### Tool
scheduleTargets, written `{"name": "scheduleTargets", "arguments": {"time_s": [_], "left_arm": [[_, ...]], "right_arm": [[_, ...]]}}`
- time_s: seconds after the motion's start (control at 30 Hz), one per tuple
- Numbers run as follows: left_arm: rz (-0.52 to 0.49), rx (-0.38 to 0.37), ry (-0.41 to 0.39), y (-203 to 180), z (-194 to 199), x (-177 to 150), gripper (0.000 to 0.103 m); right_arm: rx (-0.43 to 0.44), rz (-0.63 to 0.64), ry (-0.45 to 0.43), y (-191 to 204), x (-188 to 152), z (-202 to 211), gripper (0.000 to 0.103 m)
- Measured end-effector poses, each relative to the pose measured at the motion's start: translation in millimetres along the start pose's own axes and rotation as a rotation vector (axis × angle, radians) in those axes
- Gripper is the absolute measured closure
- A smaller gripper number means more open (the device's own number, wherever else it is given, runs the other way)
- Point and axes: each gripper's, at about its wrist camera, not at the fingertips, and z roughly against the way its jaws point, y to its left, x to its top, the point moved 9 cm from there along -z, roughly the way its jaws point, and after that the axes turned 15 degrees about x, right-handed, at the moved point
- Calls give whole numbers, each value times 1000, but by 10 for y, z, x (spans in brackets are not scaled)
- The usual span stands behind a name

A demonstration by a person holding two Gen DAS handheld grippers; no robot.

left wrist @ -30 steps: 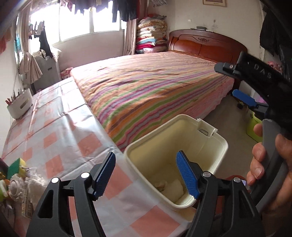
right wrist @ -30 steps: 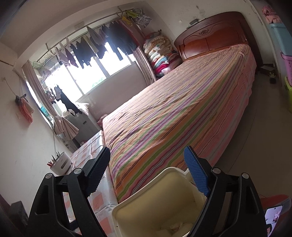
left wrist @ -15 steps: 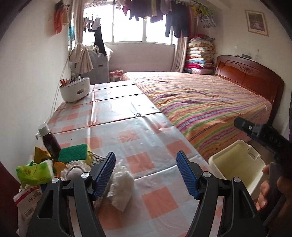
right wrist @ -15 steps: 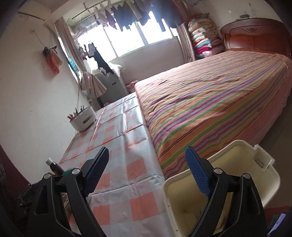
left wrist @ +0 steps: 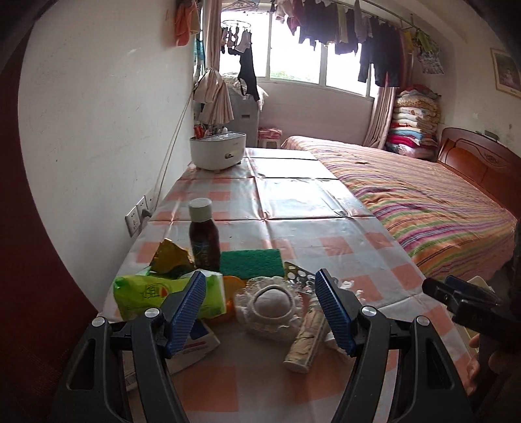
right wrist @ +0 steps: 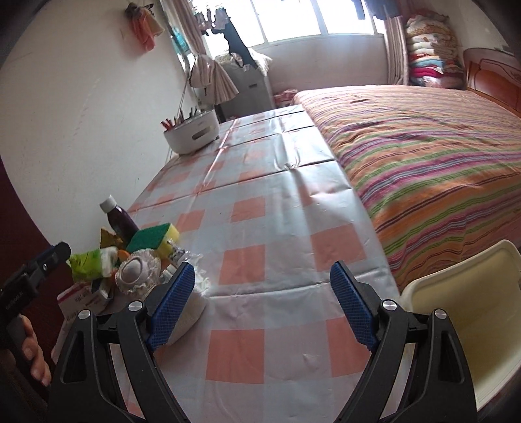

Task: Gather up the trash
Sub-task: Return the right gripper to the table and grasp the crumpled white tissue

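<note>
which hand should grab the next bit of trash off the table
Left, probably. The left hand-held gripper is open and faces the clutter pile, with the foam fruit net between its fingers. The right hand-held gripper faces bare tablecloth.

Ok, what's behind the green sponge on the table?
Behind the sponge, only checkered tablecloth up to the white tub. The brown bottle stands beside it. Anything tucked under the sponge is hidden.

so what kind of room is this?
Most likely a lived-in bedroom at home: a striped bed with a wooden headboard, laundry hung across the window, and a cluttered table alongside.
</note>
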Motion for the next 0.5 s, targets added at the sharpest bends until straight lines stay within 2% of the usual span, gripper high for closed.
{"name": "scheduleTargets", "arguments": {"time_s": [0.23,0.5], "left_arm": [[69,33,20,476,-48,-56,36],[92,64,45,778,-92,-166,36]], "right_arm": [[38,54,117,320,-215,-414,19],[74,-6,199,349,-346,-711,19]]}}
